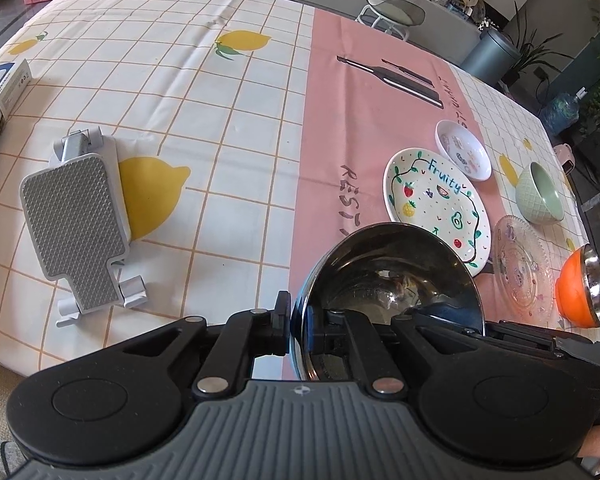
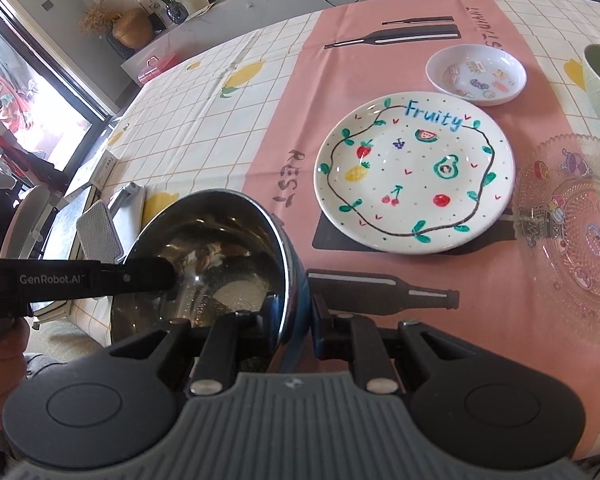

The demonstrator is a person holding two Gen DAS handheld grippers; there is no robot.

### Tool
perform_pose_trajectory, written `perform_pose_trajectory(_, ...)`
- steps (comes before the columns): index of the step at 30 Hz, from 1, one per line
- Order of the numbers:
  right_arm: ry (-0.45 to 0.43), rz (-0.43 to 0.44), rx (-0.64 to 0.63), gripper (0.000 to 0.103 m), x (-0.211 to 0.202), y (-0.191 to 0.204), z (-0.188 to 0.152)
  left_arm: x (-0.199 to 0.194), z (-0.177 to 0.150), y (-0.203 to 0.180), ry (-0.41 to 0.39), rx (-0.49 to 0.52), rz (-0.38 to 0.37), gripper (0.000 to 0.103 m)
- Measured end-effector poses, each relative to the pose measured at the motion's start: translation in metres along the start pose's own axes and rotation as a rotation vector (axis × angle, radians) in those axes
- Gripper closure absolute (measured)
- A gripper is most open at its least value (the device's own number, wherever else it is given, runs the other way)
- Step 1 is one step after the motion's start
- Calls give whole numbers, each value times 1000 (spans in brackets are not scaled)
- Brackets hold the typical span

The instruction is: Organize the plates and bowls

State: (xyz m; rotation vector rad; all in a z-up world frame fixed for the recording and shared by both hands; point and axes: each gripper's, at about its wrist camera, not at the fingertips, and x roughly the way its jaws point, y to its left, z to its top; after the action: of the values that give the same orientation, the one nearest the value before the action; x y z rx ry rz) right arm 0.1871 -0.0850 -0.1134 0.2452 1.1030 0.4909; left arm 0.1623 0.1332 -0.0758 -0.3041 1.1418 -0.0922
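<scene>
**Two grippers clamping one steel bowl**

Both grippers are pinching the same bowl (image 1: 392, 272). The left gripper (image 1: 298, 320) is squeezing the bowl's left rim, one finger outside against the blue wall and one inside. The right gripper (image 2: 296, 316) is nipping the opposite rim the same way, its jaws nearly closed on the thin edge. The bowl is hanging tilted between them, over the near edge of the table (image 1: 220, 120), with its shiny inside facing up and away.

Just beyond the bowl, to the right, the Fruity plate (image 1: 436, 208) is lying flat on the pink strip of the cloth. A small dish (image 1: 464, 156) is sitting just past it, at its far right edge. A glass plate (image 1: 524, 268) is lying right of the Fruity plate, and a green bowl (image 1: 540, 196) is standing upright beyond that. An orange bowl (image 1: 572, 288) is showing at the near right edge. Well apart on the left, a grey stand (image 1: 76, 232) is lying on the lemon-print cloth.
</scene>
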Motion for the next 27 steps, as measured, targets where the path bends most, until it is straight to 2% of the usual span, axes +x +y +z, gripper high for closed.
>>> perform_pose_trajectory(10, -18, -22, -6, 83, 0, 2, -1, 3, 1, -1, 2, 19, 8, 95)
perform_pose_trajectory(14, -34, -52, -38, 82, 0, 7, -1, 3, -1, -7, -21, 47, 59, 84)
perform_pose_trajectory(16, -42, -68, -56, 79, -1, 9, -2, 3, -3, -13, -42, 88, 92, 83)
perform_pose_trajectory(18, -53, -81, -73, 73, -2, 12, -2, 2, -4, -18, -67, 111, 129, 76)
perform_pose_trajectory(20, -64, -92, -95, 64, -4, 14, -3, 0, -4, -20, -99, 112, 144, 54)
perform_pose_trajectory(21, -71, -98, -102, 56, -5, 16, -3, -2, -4, -20, -118, 111, 141, 49)
perform_pose_trajectory(22, -79, -104, -111, 52, -6, 17, -3, -4, -5, -21, -135, 111, 138, 42)
perform_pose_trajectory(24, -90, -116, -129, 41, -8, 19, -3, -8, -5, -22, -162, 116, 126, 37)
perform_pose_trajectory(27, -99, -125, -143, 32, -9, 21, -3, -12, -6, -25, -198, 124, 115, 31)
